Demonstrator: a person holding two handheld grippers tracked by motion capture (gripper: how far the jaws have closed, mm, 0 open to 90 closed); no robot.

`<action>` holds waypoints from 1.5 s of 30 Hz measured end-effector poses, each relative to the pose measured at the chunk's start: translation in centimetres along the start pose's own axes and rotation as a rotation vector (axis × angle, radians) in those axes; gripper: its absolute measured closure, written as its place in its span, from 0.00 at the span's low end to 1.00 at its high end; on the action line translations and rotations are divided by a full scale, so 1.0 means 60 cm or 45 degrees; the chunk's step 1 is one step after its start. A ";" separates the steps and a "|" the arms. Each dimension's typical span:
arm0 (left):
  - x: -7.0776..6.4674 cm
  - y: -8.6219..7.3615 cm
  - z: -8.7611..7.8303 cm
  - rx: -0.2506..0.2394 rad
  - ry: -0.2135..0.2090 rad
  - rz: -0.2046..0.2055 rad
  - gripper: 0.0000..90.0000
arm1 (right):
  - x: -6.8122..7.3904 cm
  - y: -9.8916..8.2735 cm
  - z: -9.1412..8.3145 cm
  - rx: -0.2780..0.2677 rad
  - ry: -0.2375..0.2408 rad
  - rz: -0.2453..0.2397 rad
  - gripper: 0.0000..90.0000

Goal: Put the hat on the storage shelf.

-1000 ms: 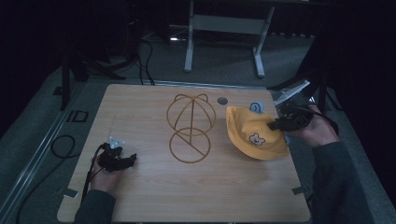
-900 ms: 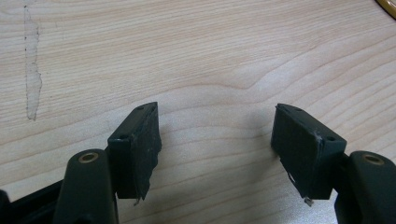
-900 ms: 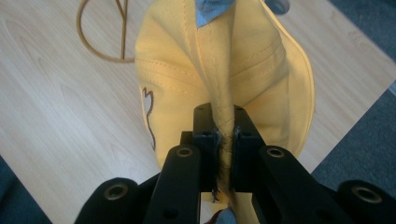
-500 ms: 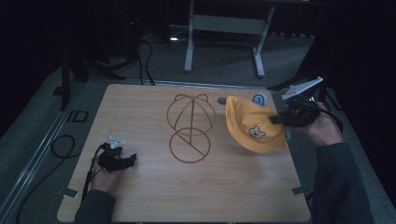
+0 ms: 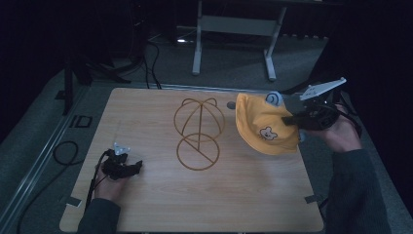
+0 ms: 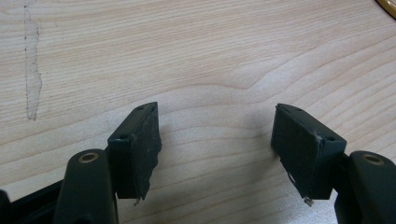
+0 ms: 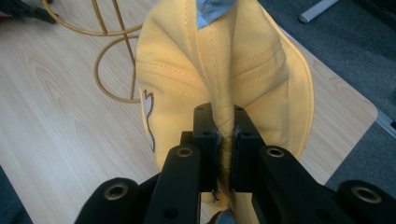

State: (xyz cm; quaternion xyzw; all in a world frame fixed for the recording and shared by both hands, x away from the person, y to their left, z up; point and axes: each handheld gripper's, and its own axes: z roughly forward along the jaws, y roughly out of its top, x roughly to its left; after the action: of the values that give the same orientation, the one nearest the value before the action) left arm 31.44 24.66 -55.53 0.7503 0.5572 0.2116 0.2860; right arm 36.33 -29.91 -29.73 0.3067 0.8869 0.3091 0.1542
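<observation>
Fig.: two hand-held grippers at a wooden table [image 5: 160, 204]. R. gripper [image 5: 291, 120] near the right edge, toward the far-right corner, jaws clenched on a pinched fold of a yellow cap [image 5: 265, 127]; the right gripper view shows the fabric squeezed between both pads [image 7: 205, 135], cap [image 7: 224, 70] rising ahead of the jaws. The cap hangs from the grip, lifted off the surface, with a small bear emblem [image 5: 265, 133] facing the camera and a blue-grey patch [image 5: 272, 97] at its top. Gold wire cap stand [image 5: 198, 131] at the table centre: domed frame above a ring base, just left of the cap and apart from it. L. gripper [image 5: 137, 165] rests near the near-left corner, well apart from the stand; in the left gripper view its jaws are released, wide, with bare wood [image 6: 215, 84] between. Small dark round hole [image 5: 231, 105] near the far edge.
</observation>
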 end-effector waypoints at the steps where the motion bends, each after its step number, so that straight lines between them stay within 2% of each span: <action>1: 0.000 0.000 0.000 0.000 0.000 0.000 0.37 | 0.001 0.000 -0.001 -0.005 0.003 0.001 0.93; 12: 0.000 0.000 0.000 0.000 0.000 0.000 0.37 | 0.017 0.015 -0.011 -0.071 0.032 -0.036 0.93; 33: 0.000 0.000 0.000 -0.003 -0.002 0.000 0.37 | 0.034 0.042 -0.010 -0.100 0.063 -0.085 0.93; 45: 0.000 0.000 0.000 -0.003 -0.002 0.000 0.37 | 0.045 0.058 -0.005 -0.149 0.087 -0.115 0.93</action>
State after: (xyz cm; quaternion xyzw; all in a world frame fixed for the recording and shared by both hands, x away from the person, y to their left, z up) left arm 31.44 24.67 -55.55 0.7502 0.5566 0.2118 0.2874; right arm 35.70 -26.13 -27.49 0.2461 0.8851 0.3632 0.1554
